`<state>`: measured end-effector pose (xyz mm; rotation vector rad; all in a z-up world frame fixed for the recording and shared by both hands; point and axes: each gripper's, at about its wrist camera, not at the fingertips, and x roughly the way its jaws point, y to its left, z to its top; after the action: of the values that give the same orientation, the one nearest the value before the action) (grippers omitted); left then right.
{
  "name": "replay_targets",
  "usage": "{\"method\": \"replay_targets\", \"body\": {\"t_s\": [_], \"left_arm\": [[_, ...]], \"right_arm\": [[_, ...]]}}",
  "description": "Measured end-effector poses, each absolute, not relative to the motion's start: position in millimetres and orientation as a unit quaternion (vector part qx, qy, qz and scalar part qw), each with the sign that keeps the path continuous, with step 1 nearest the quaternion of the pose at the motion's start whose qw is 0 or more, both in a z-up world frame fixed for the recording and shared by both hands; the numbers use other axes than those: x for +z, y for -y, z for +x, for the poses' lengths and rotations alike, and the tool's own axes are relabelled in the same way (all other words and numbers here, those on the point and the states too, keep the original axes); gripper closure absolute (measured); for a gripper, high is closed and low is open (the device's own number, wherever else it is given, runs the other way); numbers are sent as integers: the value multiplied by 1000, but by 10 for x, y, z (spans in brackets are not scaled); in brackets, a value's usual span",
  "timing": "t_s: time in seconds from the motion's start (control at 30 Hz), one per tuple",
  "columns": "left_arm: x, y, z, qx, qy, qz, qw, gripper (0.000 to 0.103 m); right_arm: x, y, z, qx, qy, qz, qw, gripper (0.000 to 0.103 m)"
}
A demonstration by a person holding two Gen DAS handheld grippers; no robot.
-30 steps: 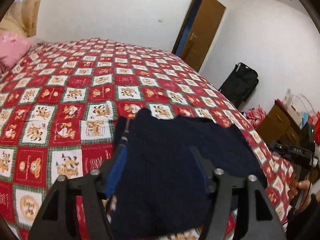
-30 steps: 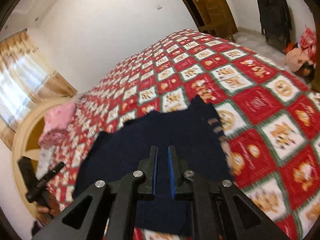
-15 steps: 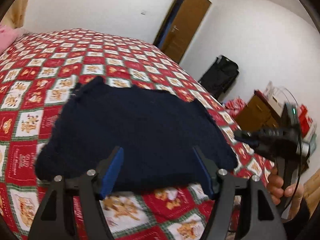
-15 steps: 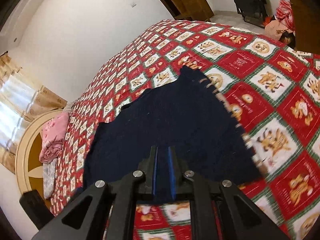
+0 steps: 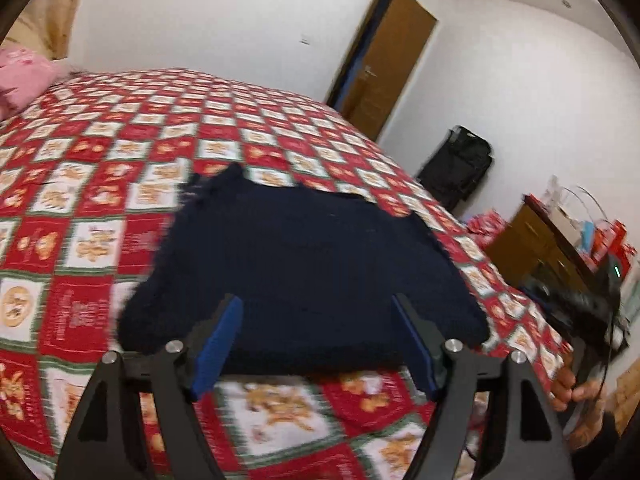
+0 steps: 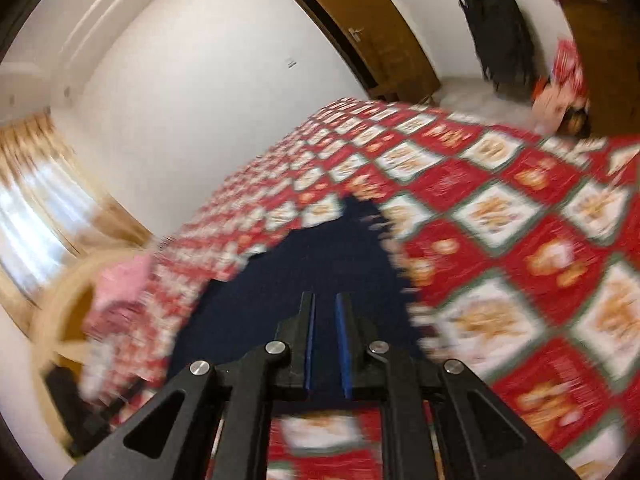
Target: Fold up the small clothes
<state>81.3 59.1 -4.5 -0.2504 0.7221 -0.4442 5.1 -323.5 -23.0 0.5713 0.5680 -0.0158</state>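
Navy garment [image 5: 312, 276] lies flat on the bed [image 5: 100, 184]; left claw [image 5: 316, 320] spread wide at 6 o'clock, right claw [image 6: 325, 320] nearly closed, empty.

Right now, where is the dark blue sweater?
The dark blue sweater lies flat on the red checked bedspread, just ahead of the open left gripper in the left wrist view, near the bed's front edge.

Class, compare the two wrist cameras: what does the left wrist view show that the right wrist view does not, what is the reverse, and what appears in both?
Only the left wrist view shows the open left gripper and the person's hand. Only the right wrist view shows the nearly closed right gripper, holding nothing, and the curtained window. Both show the navy garment lying on the red patterned bedspread, the wooden door and a pink pillow.
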Motion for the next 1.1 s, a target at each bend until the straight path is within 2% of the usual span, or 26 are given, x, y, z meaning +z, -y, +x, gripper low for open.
{"method": "replay_targets", "body": {"t_s": [0.17,0.43,0.67,0.87,1.1], "left_arm": [[-237,-896,924,-165,-370,-164,899,25],[-290,-1024,893,-151,-378,-169,898,25],[-361,-1030,930,-154,-388,-173,892,25],[-354,-1031,927,-158,-390,-170,891,25],[-303,-1044,909,-164,-381,-173,893,25]], "right_arm": [[-793,3559,130,-23,-330,354,875,92],[-1023,3443,414,-21,-350,353,868,92],[-1014,3454,343,-33,-332,332,882,92],[-808,3576,180,-17,-302,339,891,92],[-486,3938,-97,-11,-305,325,895,92]]}}
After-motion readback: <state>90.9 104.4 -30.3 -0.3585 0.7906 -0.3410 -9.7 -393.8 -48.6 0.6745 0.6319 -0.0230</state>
